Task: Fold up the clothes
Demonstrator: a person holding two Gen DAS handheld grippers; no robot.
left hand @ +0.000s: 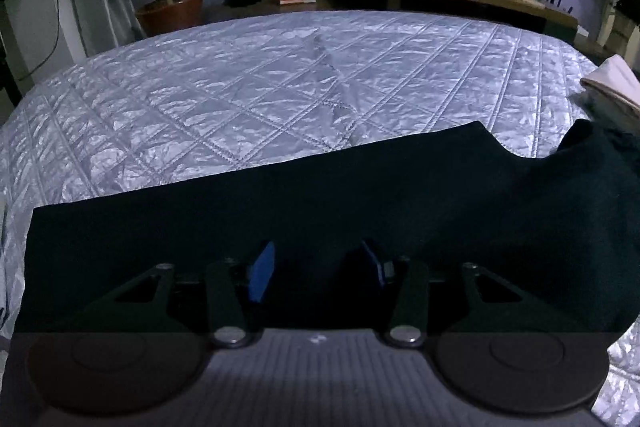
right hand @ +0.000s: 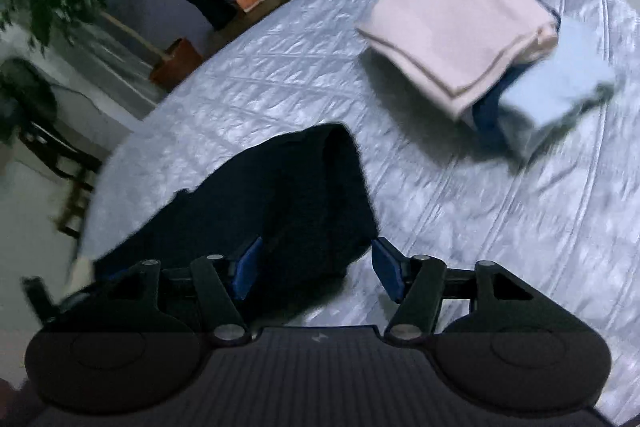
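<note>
Now, left side first: the left gripper [left hand: 318, 273] sits low over the dark garment [left hand: 320, 195], jaws apart with black cloth lying between the blue pads [left hand: 262, 277]. That garment stretches flat across the near edge of the quilted bedspread [left hand: 240, 87]. Over to the right gripper [right hand: 316, 271]: jaws spread wide, the garment's bunched end reaching in between them. Farther right on the bed, a folded pink cloth [right hand: 456, 23] tops a stack with a light blue piece [right hand: 556, 99].
</note>
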